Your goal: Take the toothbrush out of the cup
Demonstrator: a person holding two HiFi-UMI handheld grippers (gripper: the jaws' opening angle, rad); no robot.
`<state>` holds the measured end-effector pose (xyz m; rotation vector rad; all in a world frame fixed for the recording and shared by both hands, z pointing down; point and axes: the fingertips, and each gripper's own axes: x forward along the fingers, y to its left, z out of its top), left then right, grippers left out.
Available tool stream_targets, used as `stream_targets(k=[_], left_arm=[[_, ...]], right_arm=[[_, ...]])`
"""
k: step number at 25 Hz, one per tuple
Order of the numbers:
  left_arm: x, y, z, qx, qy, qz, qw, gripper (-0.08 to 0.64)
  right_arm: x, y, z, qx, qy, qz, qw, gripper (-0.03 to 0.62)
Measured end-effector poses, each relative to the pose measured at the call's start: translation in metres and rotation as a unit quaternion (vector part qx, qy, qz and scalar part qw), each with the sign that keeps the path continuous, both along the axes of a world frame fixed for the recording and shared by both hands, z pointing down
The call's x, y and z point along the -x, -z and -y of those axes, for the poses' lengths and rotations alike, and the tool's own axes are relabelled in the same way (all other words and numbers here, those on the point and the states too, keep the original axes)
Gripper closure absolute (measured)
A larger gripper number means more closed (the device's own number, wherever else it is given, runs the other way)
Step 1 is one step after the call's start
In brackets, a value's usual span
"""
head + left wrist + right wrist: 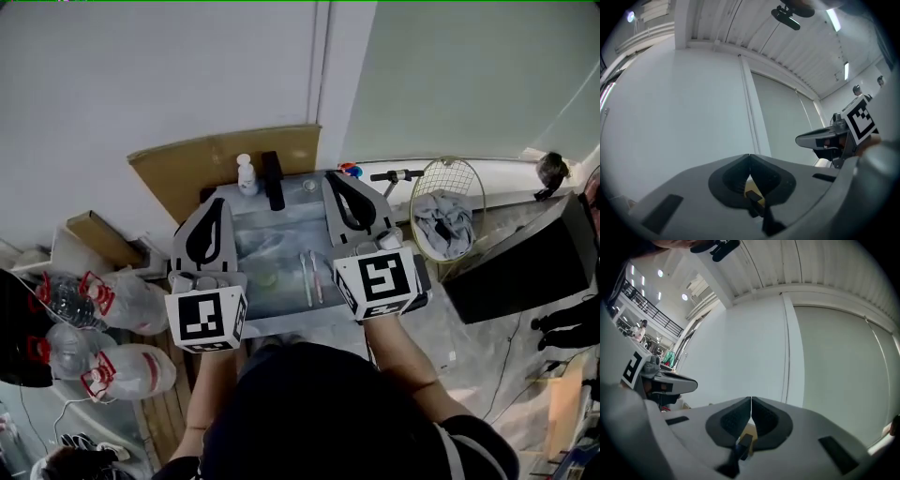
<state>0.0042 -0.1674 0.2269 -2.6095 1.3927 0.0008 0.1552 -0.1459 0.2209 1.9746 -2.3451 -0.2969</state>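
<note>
Person's head (309, 412) lowest, left gripper (749, 160) and right gripper (751, 401) both pinched closed on nothing, aimed up at the wall (141, 75), probably idle since two toothbrushes (306, 278) lie flat on the table (291, 322); cup not discernible.

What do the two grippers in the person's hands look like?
Both the left gripper and the right gripper are grey, with long pointed jaws lined black inside. Each carries a white cube with black square markers.
</note>
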Motion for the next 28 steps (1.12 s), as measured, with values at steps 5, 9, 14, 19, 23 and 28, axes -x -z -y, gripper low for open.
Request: stream_targets(k=[5,9,14,19,23,28], left_arm=[[-0.003,-0.019,-0.014,0.028,-0.007,0.002,0.9996,0.537],[-0.009,-0.024,-0.021,0.034,-0.012,0.007,0.9993,0.537],[-0.007,-0.015,-0.024,0.025,-0.008,0.0,0.9996,0.537],[-0.006,-0.02,-0.032,0.022,-0.009,0.002,0.9997,0.537],[-0.003,-0.019,-0.032,0.022,-0.009,-0.004,0.9997,0.537],[-0.001,-0.019,-0.028,0.02,-0.011,-0.005,0.9997,0.537]], right_arm=[[0.01,-0.042,-0.017,0.041,0.017,0.018,0.999,0.565],[0.007,-0.041,-0.023,0.035,0.016,0.023,0.999,0.565],[-0.002,-0.027,-0.028,0.019,0.006,0.018,1.0,0.565],[-0.002,-0.037,-0.031,0.022,0.01,0.029,0.999,0.565],[-0.001,-0.034,-0.03,0.021,0.011,0.024,0.999,0.566],[-0.001,-0.034,-0.027,0.019,0.009,0.027,0.999,0.566]])
